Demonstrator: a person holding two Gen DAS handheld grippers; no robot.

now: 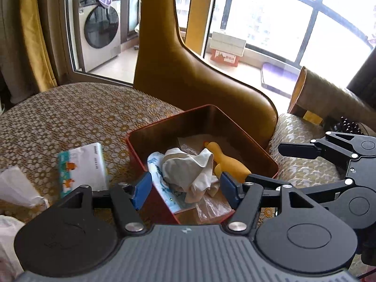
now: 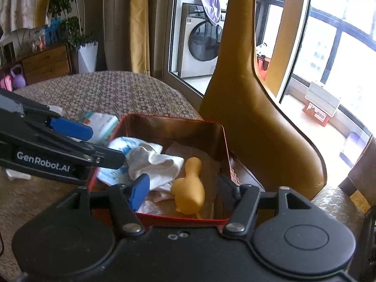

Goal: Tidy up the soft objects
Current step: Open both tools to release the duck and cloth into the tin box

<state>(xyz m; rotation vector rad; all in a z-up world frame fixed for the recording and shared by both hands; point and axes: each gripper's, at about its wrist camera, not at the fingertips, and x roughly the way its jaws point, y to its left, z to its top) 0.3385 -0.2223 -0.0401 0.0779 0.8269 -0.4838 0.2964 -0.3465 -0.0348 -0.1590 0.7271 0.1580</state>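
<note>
Left wrist view first: we hold our left gripper (image 1: 185,189) over the near rim of the red rectangular metal tin (image 1: 237,127), jaws spread, nothing between the blue pads. Our right gripper (image 2: 184,191) hangs beside it, equally parted and empty, which we judge suits a drop just made. Inside the tin lie a crumpled white cloth (image 1: 188,171), a soft yellow duck-shaped toy (image 2: 189,188), a blue-printed white packet (image 1: 159,178) leaning on the wall, and clear plastic wrap (image 1: 211,208). Outside on the patterned tablecloth (image 1: 70,117) waits a teal-and-white tissue pack (image 1: 82,166), probably next.
</note>
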